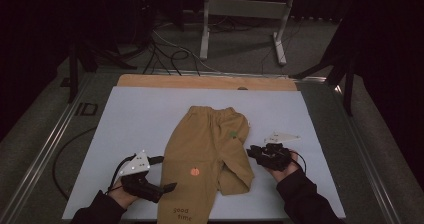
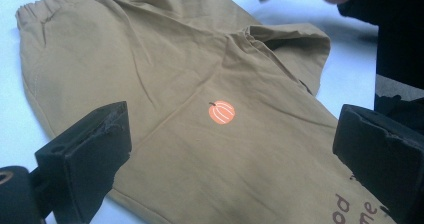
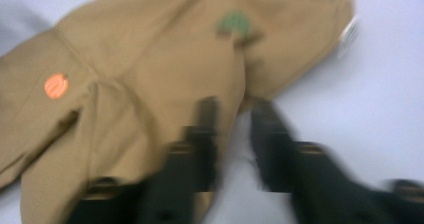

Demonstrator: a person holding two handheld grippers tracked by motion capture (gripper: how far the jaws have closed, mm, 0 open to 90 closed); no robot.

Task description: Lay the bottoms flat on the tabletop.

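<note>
1. A pair of tan trousers (image 1: 207, 149) lies flat on my white table sheet (image 1: 140, 119); the elastic waistband points away from me and the legs run back toward my edge of the table.
2. The leg on my left stretches out long and reaches the near edge, with brown lettering (image 1: 182, 214) close to its hem; the leg on my right is folded up short (image 1: 235, 171), so its end sits well above the other hem.
3. An orange pumpkin print (image 2: 221, 112) marks the long leg; a small green patch (image 3: 234, 24) sits near the waistband on the right side.
4. My left tongs (image 1: 162, 174) rest just beside the outer edge of the long leg; the jaws stand spread wide, with nothing between them; in the left gripper view the cloth lies beyond them.
5. My right tongs (image 1: 251, 152) sit at the right edge of the trousers, near the hip; the jaws stand partly apart; the right gripper view is blurred, one jaw over the cloth's edge and one over bare sheet, pinching nothing I can make out.
</note>
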